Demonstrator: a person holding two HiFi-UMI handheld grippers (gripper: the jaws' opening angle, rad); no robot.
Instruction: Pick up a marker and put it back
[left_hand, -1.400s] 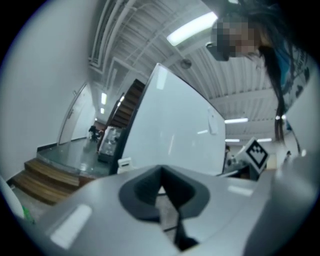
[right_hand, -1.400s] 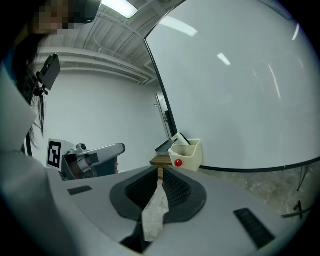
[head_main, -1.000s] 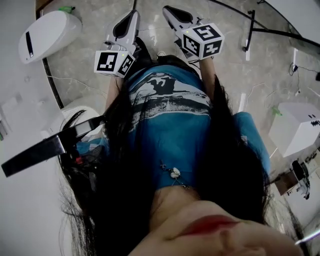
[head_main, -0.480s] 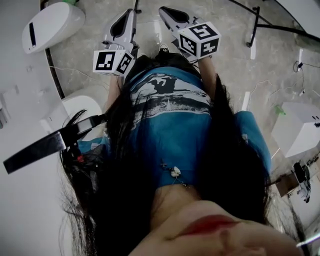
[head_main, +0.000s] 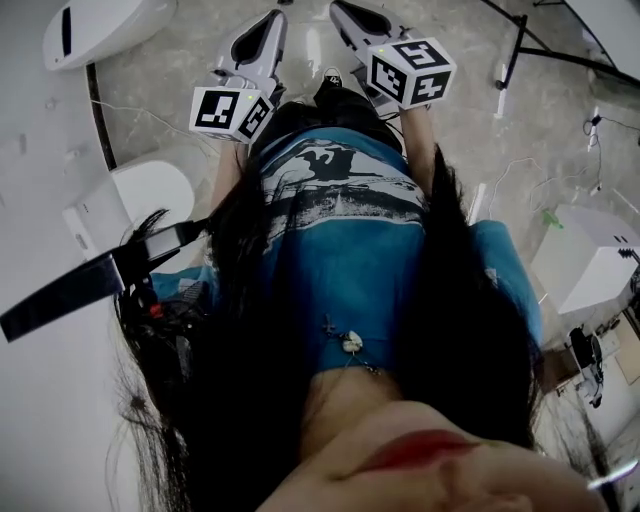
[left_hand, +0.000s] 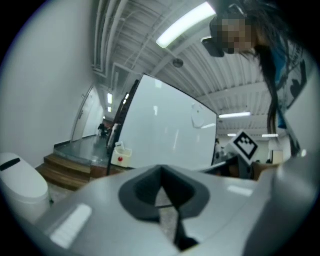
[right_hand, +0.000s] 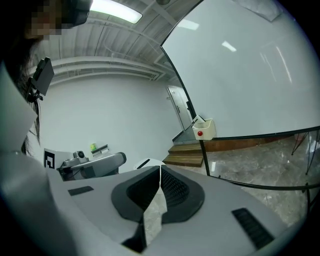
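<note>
Grippers (left_hand: 161, 168) (right_hand: 160, 167) closed, empty; whiteboard (right_hand: 240, 75) ahead

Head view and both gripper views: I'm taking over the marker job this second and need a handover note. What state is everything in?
Left tool: jaws together, nothing between them.
Right tool: jaws together, empty.
Both are held out in front, above the stone floor.
The whiteboard is ahead, with a small white box bearing a red dot on its frame. No marker can be made out in any view.
Done: nothing yet.
Left: find a marker, pick it up, put it back.
</note>
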